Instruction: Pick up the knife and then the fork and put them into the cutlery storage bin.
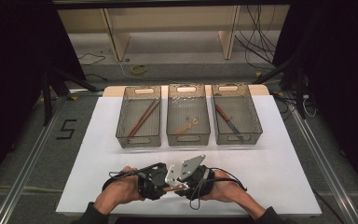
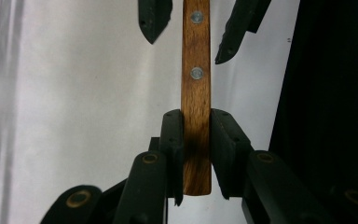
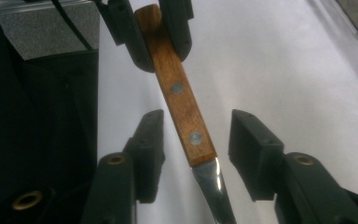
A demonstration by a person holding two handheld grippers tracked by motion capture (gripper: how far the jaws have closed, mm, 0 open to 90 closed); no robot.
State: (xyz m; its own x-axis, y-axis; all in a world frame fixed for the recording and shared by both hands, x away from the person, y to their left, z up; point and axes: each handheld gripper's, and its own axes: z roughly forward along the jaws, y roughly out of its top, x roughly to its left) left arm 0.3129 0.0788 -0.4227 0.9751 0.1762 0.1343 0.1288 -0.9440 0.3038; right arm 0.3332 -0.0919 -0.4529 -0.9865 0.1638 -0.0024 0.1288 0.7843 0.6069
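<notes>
Evidently left gripper [image 2: 196, 154] fingers tight on riveted wooden knife handle [image 2: 196, 116], right gripper [image 3: 196, 156] fingers apart around it

High view: fixed above the person's side, looking forward and down over the whole white counter [image 1: 270, 158], far off.
Left gripper view: rides the left hand-held gripper [image 2: 196, 154], very close, looking along its jaws.
Right gripper view: rides the right hand-held gripper [image 3: 196, 154], equally close.
Shared: both gripper views show the wooden-handled knife [image 2: 196, 93] from opposite ends.
</notes>
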